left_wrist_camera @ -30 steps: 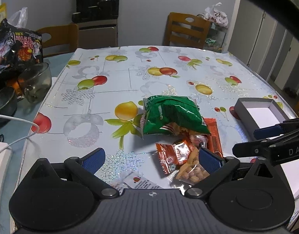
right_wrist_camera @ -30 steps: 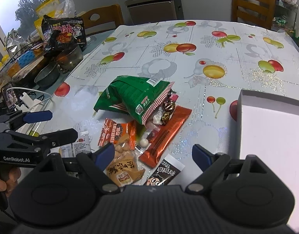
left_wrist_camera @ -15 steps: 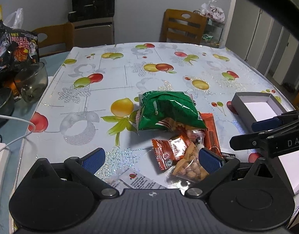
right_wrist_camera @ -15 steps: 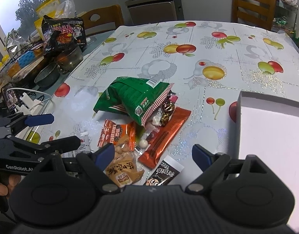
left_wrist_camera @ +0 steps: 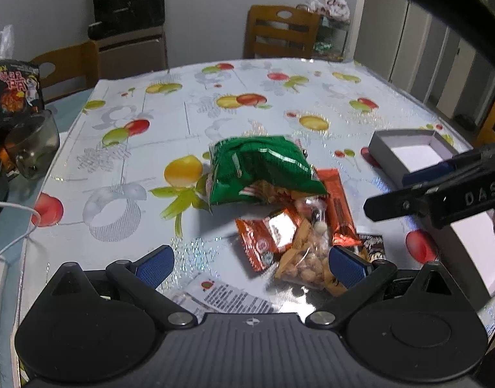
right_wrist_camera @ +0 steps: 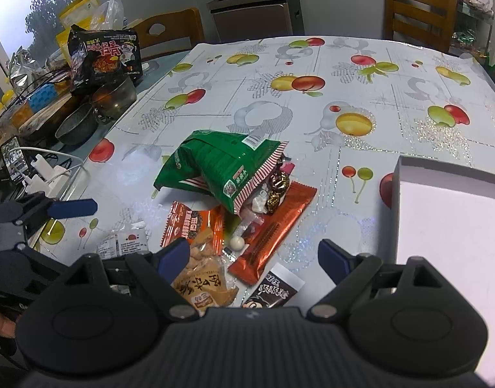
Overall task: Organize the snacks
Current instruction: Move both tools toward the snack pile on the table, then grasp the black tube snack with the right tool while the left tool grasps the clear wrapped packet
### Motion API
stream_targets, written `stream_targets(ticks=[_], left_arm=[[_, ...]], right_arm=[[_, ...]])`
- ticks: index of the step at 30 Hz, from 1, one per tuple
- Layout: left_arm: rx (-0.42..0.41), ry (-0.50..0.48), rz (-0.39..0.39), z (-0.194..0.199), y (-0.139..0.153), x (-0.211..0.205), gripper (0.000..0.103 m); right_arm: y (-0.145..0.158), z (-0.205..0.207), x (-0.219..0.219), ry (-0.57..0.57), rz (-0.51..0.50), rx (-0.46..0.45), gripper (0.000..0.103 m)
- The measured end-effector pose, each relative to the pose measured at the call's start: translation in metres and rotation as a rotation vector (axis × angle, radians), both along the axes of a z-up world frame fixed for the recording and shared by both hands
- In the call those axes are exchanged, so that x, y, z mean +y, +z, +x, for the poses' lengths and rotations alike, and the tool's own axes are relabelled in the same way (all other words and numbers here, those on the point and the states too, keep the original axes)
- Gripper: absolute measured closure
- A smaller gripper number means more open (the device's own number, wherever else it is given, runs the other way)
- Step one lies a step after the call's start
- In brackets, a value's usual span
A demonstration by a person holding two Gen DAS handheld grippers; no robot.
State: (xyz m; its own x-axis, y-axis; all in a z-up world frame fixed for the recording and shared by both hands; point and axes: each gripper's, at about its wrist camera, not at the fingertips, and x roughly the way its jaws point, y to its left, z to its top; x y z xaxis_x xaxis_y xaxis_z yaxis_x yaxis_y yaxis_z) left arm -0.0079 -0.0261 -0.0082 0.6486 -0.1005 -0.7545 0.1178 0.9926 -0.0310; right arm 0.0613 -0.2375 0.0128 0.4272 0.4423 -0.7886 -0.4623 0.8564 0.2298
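Snacks lie heaped near the middle of the table, on its fruit-print cloth. A green bag sits on top at the far side, its striped mouth tipped toward a long orange-red bar that runs under it. Against the bag's mouth are a few small wrapped sweets, and a white ball lies beside the bar. An orange packet lies flat on the near side of the bag, with a clear nut packet overlapping its near edge. A black sachet sits just beside the bar's near end, and a small white packet lies apart on the left.

The left claw hovers low over the near edge of the heap, spread wide and holding nothing; its right finger hangs by the nut packet, though I cannot tell if it touches. The right claw is also spread and empty, poised above the nut packet and the sachet.

An open grey box with a white floor stands on the table to the right of the heap, well clear of it. Off the table's left edge are a black noodle pack, a glass bowl and white cables. Wooden chairs stand at the far side.
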Motion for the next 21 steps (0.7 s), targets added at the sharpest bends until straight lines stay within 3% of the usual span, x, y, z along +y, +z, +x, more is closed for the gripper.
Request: stream_targets(ticks=[10,21], left_arm=[[0.075,0.058,-0.034,-0.001,-0.018,0.01,0.0],[0.093,0.081,-0.06,-0.003,-0.027,0.01,0.0]], right_arm=[[-0.007,0.0,0.007,0.025,-0.023,0.016,0.016],[-0.018,-0.015,0.007,0.087,-0.041,0.043,0.016]])
